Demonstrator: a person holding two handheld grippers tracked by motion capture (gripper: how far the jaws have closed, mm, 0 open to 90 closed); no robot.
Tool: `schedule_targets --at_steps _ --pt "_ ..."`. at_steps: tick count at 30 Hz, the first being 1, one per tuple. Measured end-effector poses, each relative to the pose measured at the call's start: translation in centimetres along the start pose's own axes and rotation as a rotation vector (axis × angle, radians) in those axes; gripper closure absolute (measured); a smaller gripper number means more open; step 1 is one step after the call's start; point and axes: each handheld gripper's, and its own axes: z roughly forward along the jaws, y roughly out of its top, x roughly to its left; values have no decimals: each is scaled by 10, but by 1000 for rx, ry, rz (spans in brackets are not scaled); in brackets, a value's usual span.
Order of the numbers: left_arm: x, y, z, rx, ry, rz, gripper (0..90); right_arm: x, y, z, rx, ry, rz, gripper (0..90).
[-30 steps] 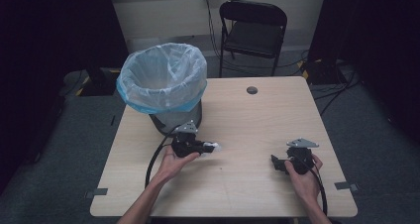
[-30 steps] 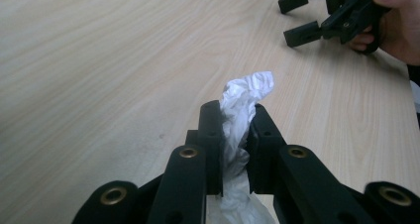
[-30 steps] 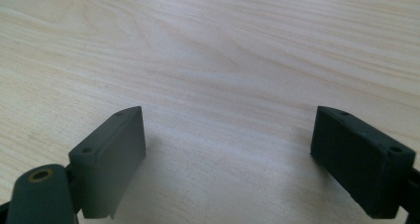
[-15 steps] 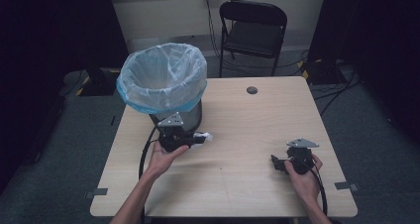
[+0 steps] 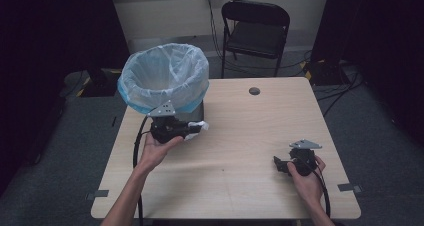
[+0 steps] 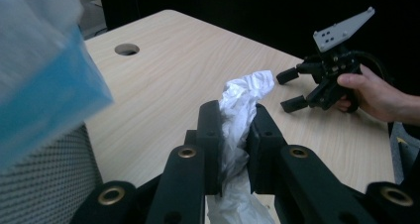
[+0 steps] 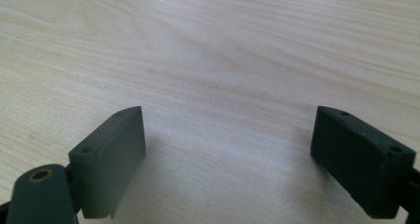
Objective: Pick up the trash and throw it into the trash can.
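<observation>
The left gripper (image 5: 192, 130) pinches a white tissue (image 6: 242, 102) just beside the bin (image 5: 165, 81). The right gripper (image 5: 281, 164) rests with jaws apart on the table (image 5: 240, 151).

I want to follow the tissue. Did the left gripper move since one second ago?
Yes. In the high view the left gripper, shut on the crumpled tissue, went up and left, toward the lined bin; it now sits against the bin's base.

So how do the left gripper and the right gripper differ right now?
The left gripper is shut on a crumpled white tissue; the right gripper is open and holds nothing. The left gripper is beside the mesh bin with the blue liner; the right gripper is near the wooden table's other side. Both are black and hand-held.
</observation>
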Motion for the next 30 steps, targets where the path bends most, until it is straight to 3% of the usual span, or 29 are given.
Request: schedule_targets --at_steps 4,16,21,26,29,30 --pt "1 9 -6 -10 12 17 791 0 0 0 0 0 -1 129" --pt "-1 39 -28 -85 -13 36 791 0 0 0 0 0 -1 129" --pt "0 54 -40 -125 3 47 792 0 0 0 0 0 -1 129" --pt "4 63 -46 -137 36 57 793 0 0 0 0 0 -1 129" --pt "4 68 -50 -150 34 62 795 0 0 0 0 0 -1 129" --pt "4 74 -54 -145 55 77 795 0 0 0 0 0 -1 129"
